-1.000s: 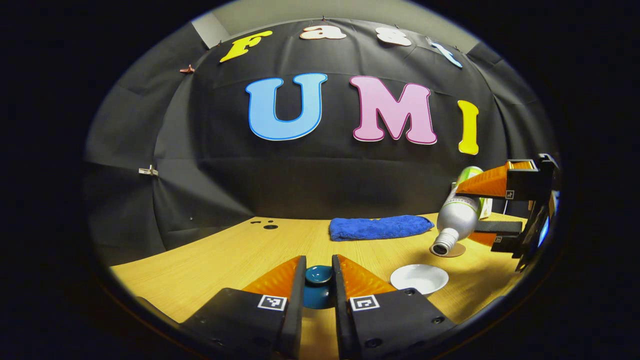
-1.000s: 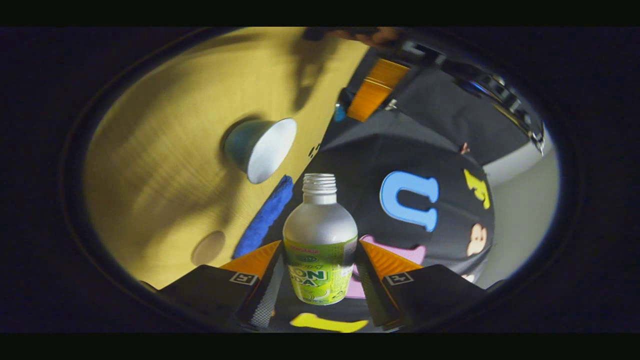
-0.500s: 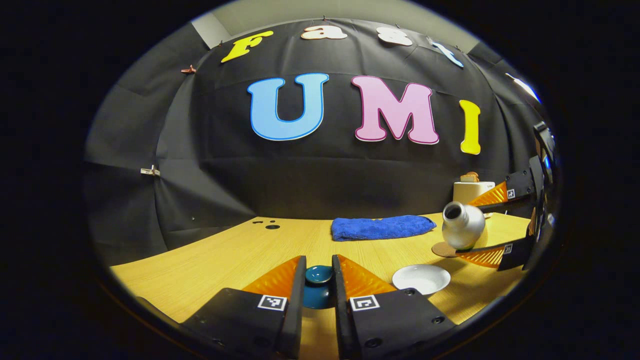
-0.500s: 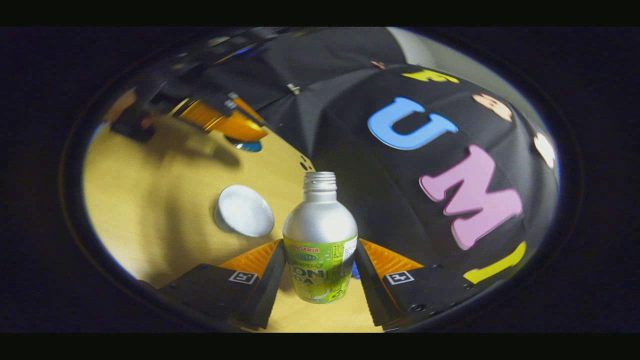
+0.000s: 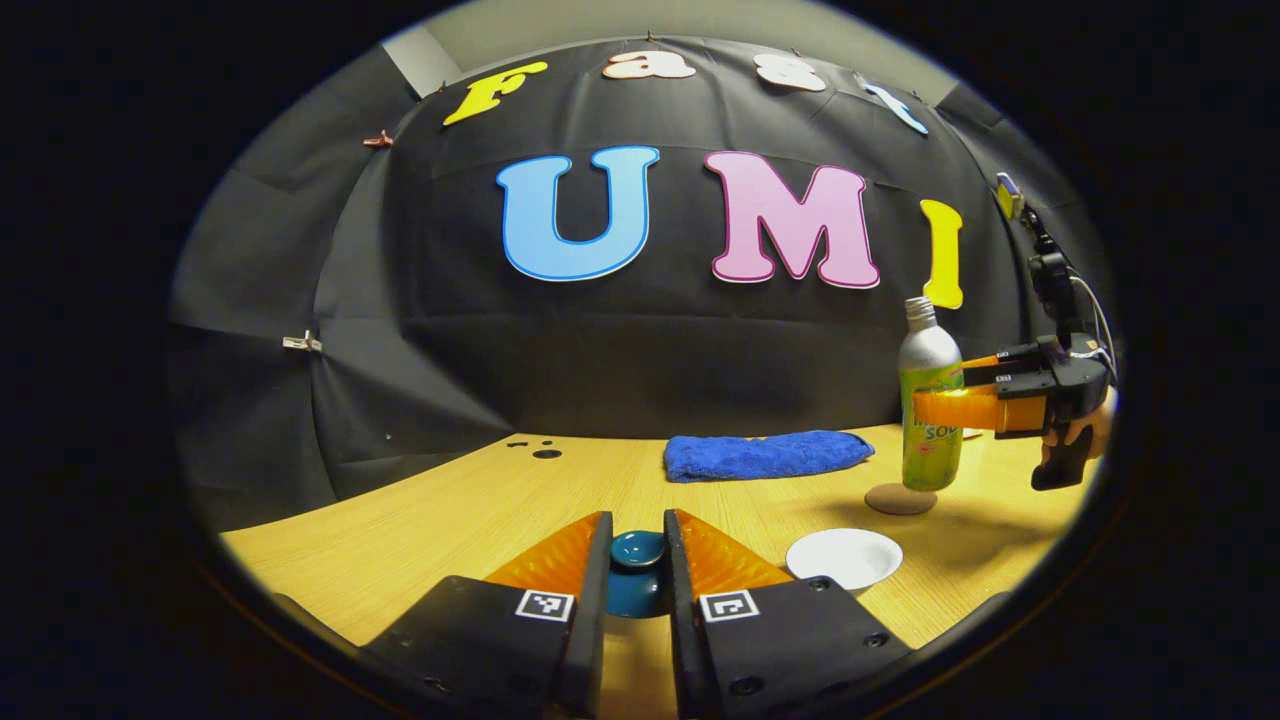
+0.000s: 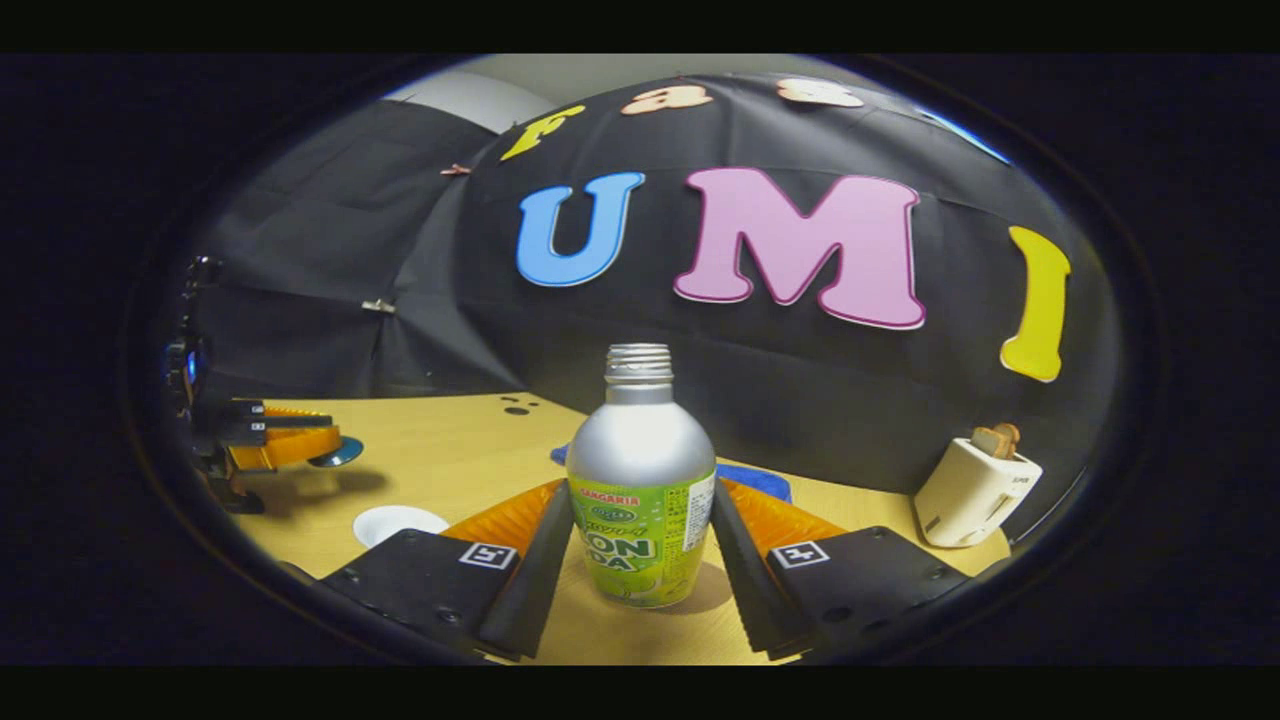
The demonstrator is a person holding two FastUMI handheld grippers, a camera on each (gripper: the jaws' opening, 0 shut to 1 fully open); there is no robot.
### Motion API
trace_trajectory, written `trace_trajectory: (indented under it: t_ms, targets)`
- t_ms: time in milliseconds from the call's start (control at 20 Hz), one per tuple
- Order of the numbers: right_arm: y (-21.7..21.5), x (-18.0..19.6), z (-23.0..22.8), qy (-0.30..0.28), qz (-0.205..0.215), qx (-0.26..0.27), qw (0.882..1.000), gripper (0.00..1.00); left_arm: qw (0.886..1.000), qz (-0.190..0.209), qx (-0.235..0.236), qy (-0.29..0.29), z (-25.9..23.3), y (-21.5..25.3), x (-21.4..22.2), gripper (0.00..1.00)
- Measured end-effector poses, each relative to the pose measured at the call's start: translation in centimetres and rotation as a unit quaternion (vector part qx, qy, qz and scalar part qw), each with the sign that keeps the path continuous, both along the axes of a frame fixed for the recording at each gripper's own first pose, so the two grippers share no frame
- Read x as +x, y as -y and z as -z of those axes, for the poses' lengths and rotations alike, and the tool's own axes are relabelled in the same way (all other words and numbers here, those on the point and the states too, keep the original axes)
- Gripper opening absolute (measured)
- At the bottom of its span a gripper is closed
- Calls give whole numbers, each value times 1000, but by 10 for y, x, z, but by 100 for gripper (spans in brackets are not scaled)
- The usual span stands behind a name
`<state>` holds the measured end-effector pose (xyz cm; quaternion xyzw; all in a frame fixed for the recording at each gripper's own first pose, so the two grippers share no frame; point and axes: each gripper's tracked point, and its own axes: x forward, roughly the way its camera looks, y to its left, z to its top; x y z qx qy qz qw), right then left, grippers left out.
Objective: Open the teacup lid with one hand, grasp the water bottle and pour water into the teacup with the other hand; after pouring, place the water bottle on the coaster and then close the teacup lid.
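Left gripper view: left gripper (image 5: 637, 560) clamps the lid (image 5: 637, 549), cup (image 5: 843, 556) uncovered; right gripper (image 6: 640, 535) grips the upright bottle (image 6: 640, 500), seemingly just above the coaster (image 5: 900, 498); set-down and lid closing remain.

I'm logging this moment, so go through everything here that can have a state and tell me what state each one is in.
Bottle: upright, uncapped, held above the coaster.
Right gripper: shut on bottle.
Left gripper: shut on lid.
Lid: off the teacup, held up.
Teacup: open, on the table.
Towel: folded, lying flat.
Toaster: a slice sticking up.
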<state>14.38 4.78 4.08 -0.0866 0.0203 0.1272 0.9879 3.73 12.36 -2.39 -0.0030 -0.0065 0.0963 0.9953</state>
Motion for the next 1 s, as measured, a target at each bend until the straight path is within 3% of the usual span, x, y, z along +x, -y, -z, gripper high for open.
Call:
trace_trajectory:
  t_ms: [450, 900, 1000]
  targets:
    - [33, 36, 33, -31, 25, 91, 995, 77, 1000, -1, 0, 0, 0, 0, 0, 32]
    - [45, 44, 48, -36, 40, 88, 995, 77, 1000, -2, 0, 0, 0, 0, 0, 32]
    - [43, 42, 57, -52, 39, 90, 994, 81, 1000, -2, 0, 0, 0, 0, 0, 32]
